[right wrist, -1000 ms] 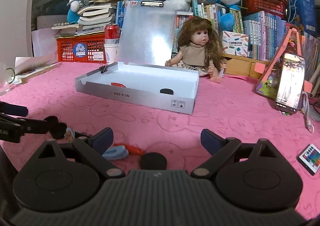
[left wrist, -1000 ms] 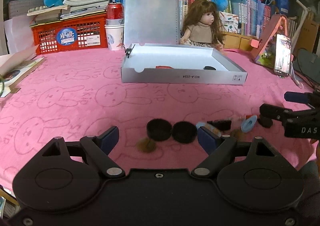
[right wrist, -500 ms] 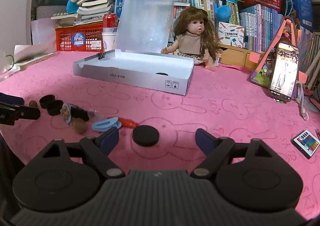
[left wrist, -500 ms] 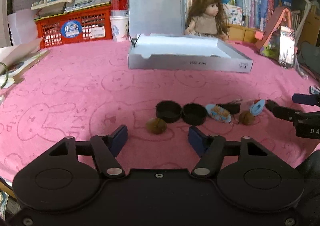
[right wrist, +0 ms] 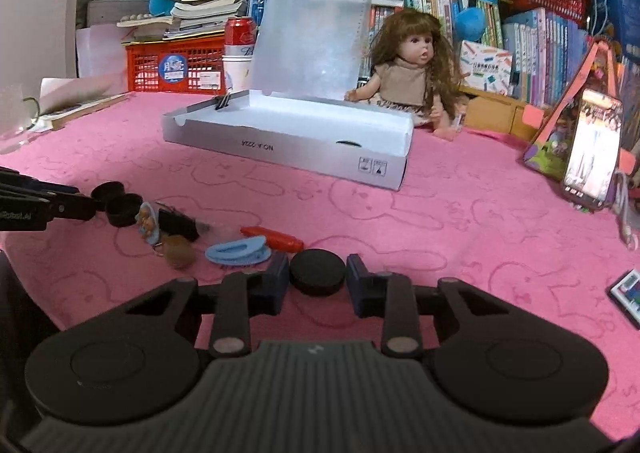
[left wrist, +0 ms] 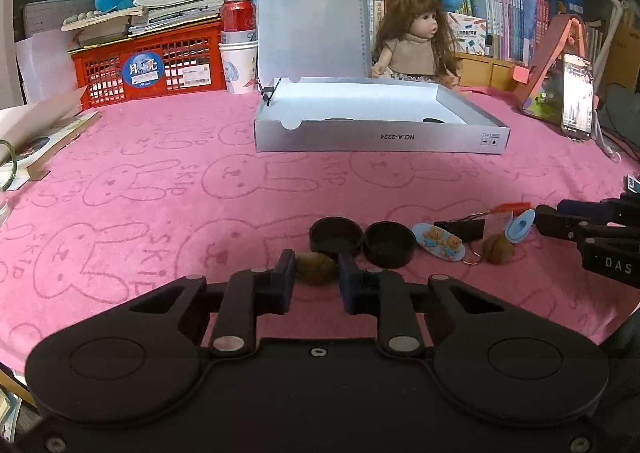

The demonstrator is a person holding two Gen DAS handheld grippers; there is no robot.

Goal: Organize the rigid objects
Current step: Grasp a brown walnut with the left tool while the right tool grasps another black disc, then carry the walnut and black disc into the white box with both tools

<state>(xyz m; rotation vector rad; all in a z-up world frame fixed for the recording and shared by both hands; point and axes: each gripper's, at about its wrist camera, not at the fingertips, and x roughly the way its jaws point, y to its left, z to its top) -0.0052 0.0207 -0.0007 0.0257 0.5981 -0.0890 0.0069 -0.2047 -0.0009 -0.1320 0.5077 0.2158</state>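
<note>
On the pink cloth, a brown walnut (left wrist: 316, 269) sits between the pads of my left gripper (left wrist: 317, 273). Its jaws are closing and both pads touch the nut. My right gripper (right wrist: 318, 275) is closing on a black round lid (right wrist: 317, 271), pads against its sides. Beyond the walnut lie two black caps (left wrist: 335, 237), a bear hair clip (left wrist: 440, 247), a black binder clip (left wrist: 460, 229), a second walnut (left wrist: 498, 251), a blue clip (left wrist: 520, 225) and a red piece (right wrist: 276, 239). The open white box (left wrist: 380, 141) stands farther back with a few dark items inside.
A doll (left wrist: 414, 45) sits behind the box. A phone on a pink stand (left wrist: 576, 97) is at the right and a small remote (right wrist: 628, 293) lies near the right edge. A red crate (left wrist: 148, 65), a can (left wrist: 238, 15) and stacked books line the back.
Both grippers' jaws have come together from wide open: the left around the walnut, the right around the black lid. Neither hand has shifted much.
</note>
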